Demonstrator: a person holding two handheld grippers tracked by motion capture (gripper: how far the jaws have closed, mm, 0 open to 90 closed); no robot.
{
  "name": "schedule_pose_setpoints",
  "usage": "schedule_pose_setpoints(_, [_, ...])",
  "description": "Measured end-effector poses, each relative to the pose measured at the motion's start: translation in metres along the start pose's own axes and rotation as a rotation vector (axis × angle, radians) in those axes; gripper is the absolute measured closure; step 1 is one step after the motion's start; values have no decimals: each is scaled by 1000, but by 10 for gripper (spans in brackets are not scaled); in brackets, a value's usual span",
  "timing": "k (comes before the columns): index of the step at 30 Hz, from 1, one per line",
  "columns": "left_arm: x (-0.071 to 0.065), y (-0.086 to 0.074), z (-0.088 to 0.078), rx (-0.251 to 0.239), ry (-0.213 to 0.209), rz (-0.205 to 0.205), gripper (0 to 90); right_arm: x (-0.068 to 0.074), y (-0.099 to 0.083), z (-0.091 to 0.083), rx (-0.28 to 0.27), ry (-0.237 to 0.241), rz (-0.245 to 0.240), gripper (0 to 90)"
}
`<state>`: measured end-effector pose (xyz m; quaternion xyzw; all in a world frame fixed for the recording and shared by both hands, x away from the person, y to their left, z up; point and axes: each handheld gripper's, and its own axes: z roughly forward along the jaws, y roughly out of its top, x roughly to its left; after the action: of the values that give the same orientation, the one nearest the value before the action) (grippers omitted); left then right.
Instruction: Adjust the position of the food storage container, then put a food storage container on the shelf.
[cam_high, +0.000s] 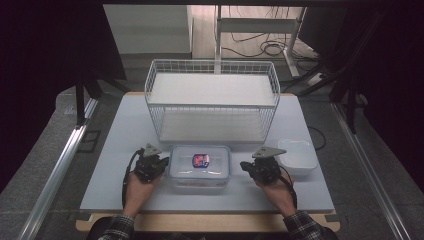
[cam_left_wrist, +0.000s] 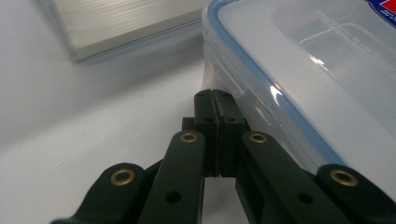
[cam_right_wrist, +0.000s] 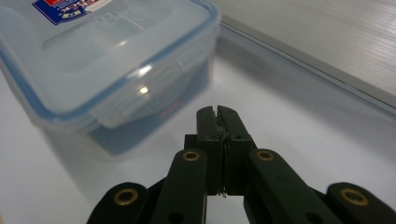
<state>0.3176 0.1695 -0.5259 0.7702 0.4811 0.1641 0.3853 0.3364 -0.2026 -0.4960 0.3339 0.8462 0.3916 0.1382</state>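
A clear plastic food container (cam_high: 200, 167) with a blue-sealed snap lid and a red-and-blue label stands on the pale table between my two grippers. My left gripper (cam_high: 161, 161) is shut with nothing in it, close against the container's left side; the left gripper view has its tips (cam_left_wrist: 214, 95) right beside the container wall (cam_left_wrist: 280, 93). My right gripper (cam_high: 245, 166) is shut and empty too, a short way off the container's right end. In the right gripper view its tips (cam_right_wrist: 217, 111) point past the container's side latch (cam_right_wrist: 140, 100).
A white wire rack (cam_high: 212, 100) with two shelves stands behind the container, its base edge (cam_left_wrist: 126, 32) close ahead. A white open tub (cam_high: 298, 156) sits at the right, just behind my right gripper. The table's front edge (cam_high: 205, 212) runs under my forearms.
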Motion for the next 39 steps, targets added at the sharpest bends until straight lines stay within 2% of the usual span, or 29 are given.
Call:
schedule_pose_setpoints(8, [-22,3,5,3,-50,21,899,-5,-2,-1,20,-13,40,857])
schedule_pose_setpoints(14, [-29,2,2,19,-59,25,900,-9,-3,-3,21,-35,50,869])
schedule_pose_setpoints(17, [-37,1,1,22,-81,18,899,-13,-4,-4,20,-49,59,877])
schedule_pose_setpoints(21, [-35,1,1,18,-90,1,889,-17,-5,-4,21,-34,72,875])
schedule_pose_setpoints(22, [-33,1,1,14,-82,-6,854,-17,-5,-4,21,-34,71,875])
schedule_pose_setpoints(25, [-25,1,0,9,-53,-23,676,-17,-4,-5,21,-44,57,844])
schedule_pose_setpoints(26, [-24,0,0,9,-43,-18,607,-17,-4,-6,20,-50,56,814])
schedule_pose_setpoints(28, [-19,-1,-1,6,-13,22,485,-19,-5,-9,17,-68,59,739])
schedule_pose_setpoints(29, [-17,-2,-1,8,-14,33,417,-20,-5,-10,11,-72,66,683])
schedule_pose_setpoints(33, [-12,-5,1,19,-30,36,255,-24,-5,-17,-8,-74,86,542])
schedule_pose_setpoints(35, [-12,-6,0,16,-26,51,172,-26,-5,-20,-17,-79,88,480])
schedule_pose_setpoints(39, [-9,-7,-2,23,-1,53,94,-26,-3,-25,-36,-84,73,379])
